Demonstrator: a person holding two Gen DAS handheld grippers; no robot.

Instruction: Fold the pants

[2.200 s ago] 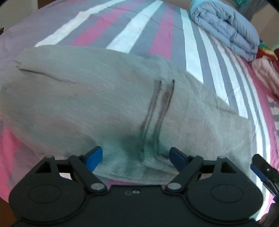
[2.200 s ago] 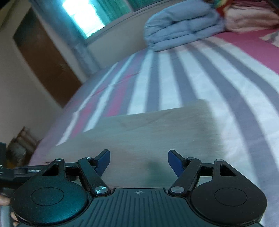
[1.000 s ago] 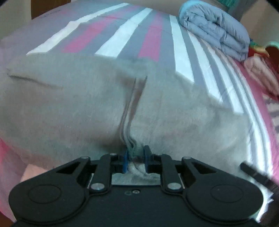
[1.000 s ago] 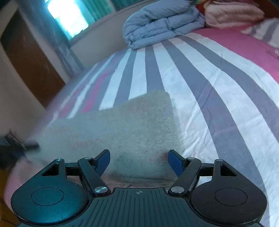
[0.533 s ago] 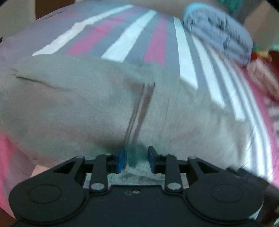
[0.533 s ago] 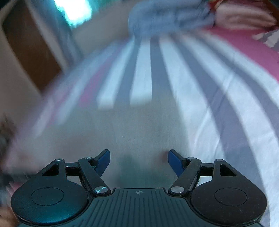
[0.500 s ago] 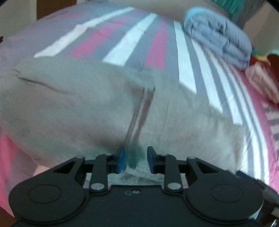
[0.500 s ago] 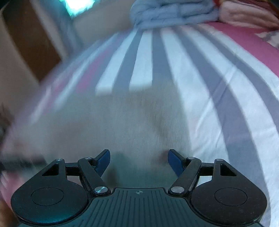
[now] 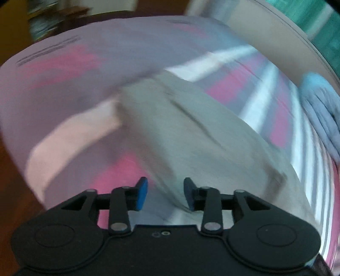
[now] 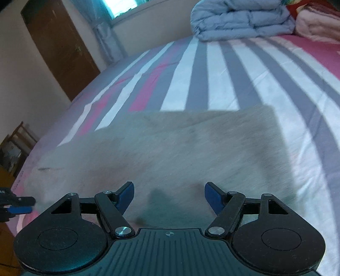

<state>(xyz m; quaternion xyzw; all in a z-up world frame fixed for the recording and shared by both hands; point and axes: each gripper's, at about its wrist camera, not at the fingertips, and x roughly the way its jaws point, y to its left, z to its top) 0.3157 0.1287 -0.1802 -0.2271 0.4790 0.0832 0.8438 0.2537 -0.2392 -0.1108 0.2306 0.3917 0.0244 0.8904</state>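
Looking down from the left wrist view, the left gripper [image 9: 164, 194] has its blue pads [image 9: 142, 194] parted and its jaws are opening; the near edge of the grey pants [image 9: 191, 135] shows in the gap, and neither pad presses on the cloth. The picture is badly smeared. The pants run as a folded band from 11 o'clock down to 4 o'clock across the striped bedsheet [image 9: 63, 85], pink, grey and white. A folded blue-grey quilt [image 9: 318, 110] sits at 3 o'clock, and a teal curtain [image 9: 318, 23] at 1 o'clock.

From the right wrist view, the right gripper [image 10: 169, 197] is spread wide, pads apart and gripping nothing, with the pants [image 10: 180, 152] lying flat on the sheet just ahead of it and between the fingers. The folded cloth ends in a squared corner at 2 o'clock. At 9 o'clock the tip of the left gripper [image 10: 19, 204] shows at the pants' far-left end. The quilt [image 10: 240, 19] lies at 1 o'clock, a pink blanket [image 10: 318, 23] just beside it, and a brown door [image 10: 57, 46] at 10 o'clock.
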